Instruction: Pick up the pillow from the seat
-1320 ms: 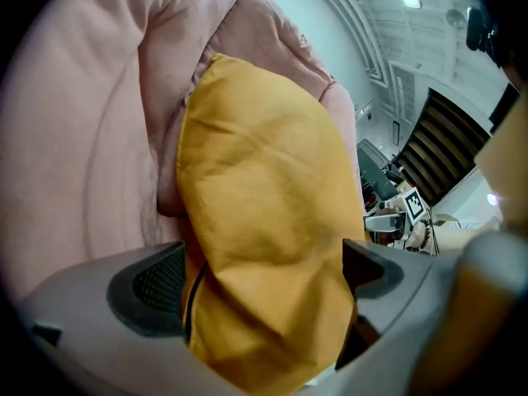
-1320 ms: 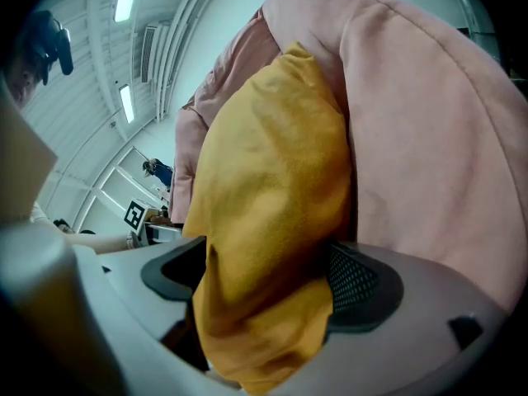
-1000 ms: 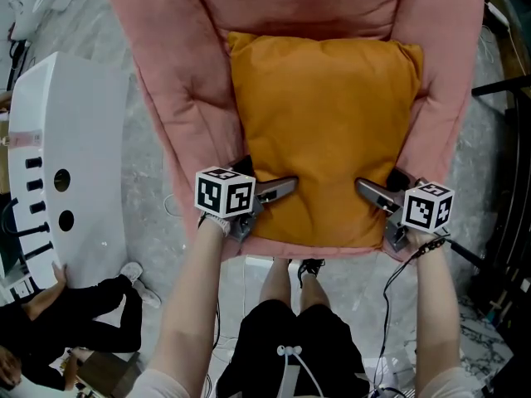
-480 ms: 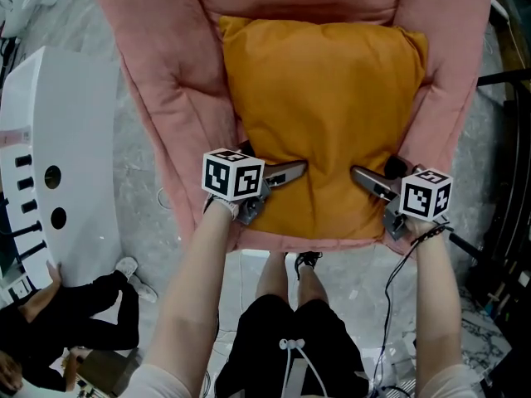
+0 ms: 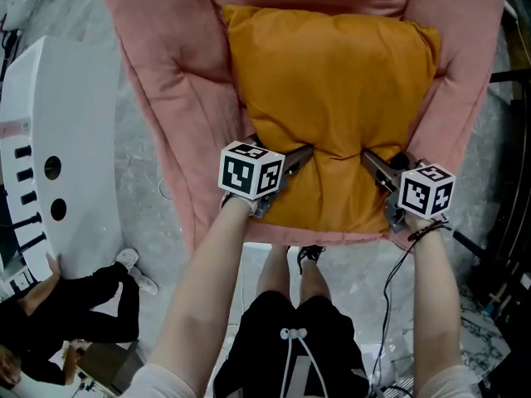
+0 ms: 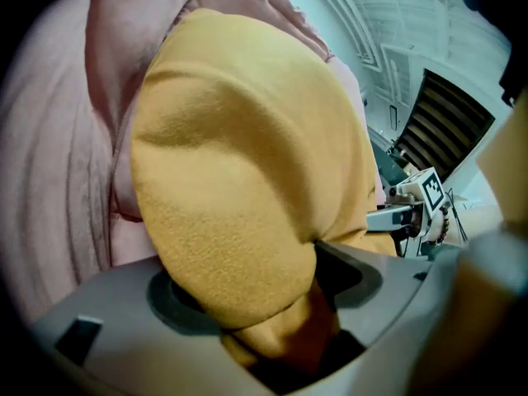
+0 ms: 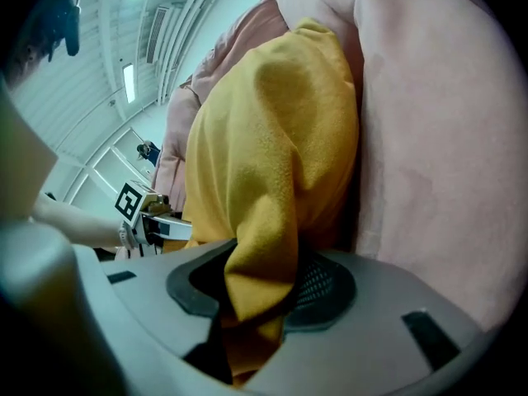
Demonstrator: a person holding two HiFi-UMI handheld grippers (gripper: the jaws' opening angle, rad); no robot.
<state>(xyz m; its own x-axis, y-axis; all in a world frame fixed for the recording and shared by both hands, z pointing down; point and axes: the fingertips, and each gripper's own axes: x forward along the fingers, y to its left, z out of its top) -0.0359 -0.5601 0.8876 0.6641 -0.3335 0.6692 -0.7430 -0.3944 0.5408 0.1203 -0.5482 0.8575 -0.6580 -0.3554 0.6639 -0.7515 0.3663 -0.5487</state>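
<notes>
Both grippers have drawn inward and closed on the pillow (image 5: 332, 81) since a second ago, when their jaws stood spread wide over its near edge; the left gripper (image 5: 294, 157) has also shifted up and towards the middle, while the right gripper (image 5: 375, 164) sits almost where it was; the jaws of each are closing at this moment, with orange fabric between them; in the left gripper view a thick fold of the pillow is bunched down into the gap between the jaws and squeezed there; in the right gripper view a narrower pleat of the same cloth hangs between the pads and is pinched by them; in the head view, creases that were not there before now run across the cover from one set of jaw tips to the other, and the near edge is puckered; the pillow still lies on the seat of the pink armchair (image 5: 174, 81), its far edge against the backrest and its sides close to the padded arms; a white panel with round holes (image 5: 66, 139) stands left of the chair.
</notes>
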